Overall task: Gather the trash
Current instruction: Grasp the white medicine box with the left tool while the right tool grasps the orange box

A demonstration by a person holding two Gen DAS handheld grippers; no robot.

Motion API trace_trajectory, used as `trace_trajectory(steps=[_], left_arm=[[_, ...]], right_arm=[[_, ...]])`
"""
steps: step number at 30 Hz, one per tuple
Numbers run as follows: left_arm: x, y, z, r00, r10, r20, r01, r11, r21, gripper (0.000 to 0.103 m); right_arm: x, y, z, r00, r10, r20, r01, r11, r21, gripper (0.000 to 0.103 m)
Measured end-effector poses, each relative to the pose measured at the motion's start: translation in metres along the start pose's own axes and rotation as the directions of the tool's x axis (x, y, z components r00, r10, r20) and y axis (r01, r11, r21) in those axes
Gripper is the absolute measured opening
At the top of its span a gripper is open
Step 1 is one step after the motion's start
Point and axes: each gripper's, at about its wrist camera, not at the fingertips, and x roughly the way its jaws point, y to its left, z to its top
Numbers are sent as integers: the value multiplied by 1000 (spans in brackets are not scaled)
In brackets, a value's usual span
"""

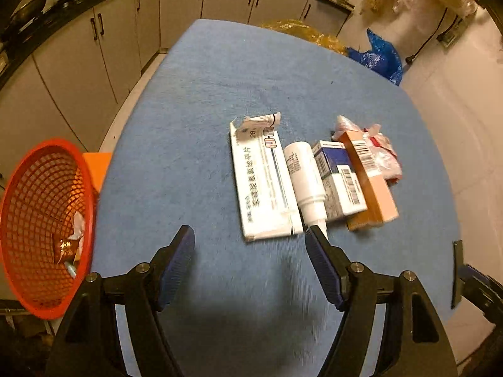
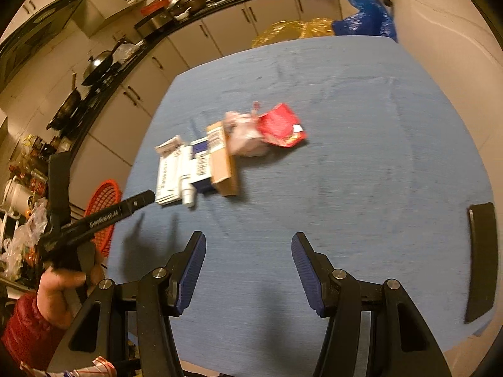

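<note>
Both claws hang spread and empty: left claw (image 1: pixel 250 243), right claw (image 2: pixel 248 251). Beyond on the blue worktop (image 1: pixel 188 125), trash pile (image 1: pixel 314 182) lies packed; the round bottle (image 1: pixel 303 182) could roll, missing red basket (image 1: pixel 41 220)

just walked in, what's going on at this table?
A person is clearing trash off a blue table with a claw in each hand. Both the left claw and the right claw are open and empty above the cloth. A white box, white bottle, more boxes and a red wrapper lie in a row. The red basket by the table edge already holds some scraps.
</note>
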Motion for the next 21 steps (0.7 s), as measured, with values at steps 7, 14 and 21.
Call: trace_trajectory(steps=[7, 14, 21], left_arm=[[34, -18, 15, 996, 77, -33, -76, 997, 33, 72], [54, -21, 32, 989, 146, -24, -145, 989, 42, 77], [58, -23, 34, 985, 174, 11, -175, 982, 75, 72]], right_arm=[[-12, -40, 4, 999, -39, 10, 38, 998, 50, 61], [-17, -58, 5, 999, -52, 7, 51, 996, 70, 61], [-7, -46, 11, 1000, -20, -15, 20, 999, 32, 61]])
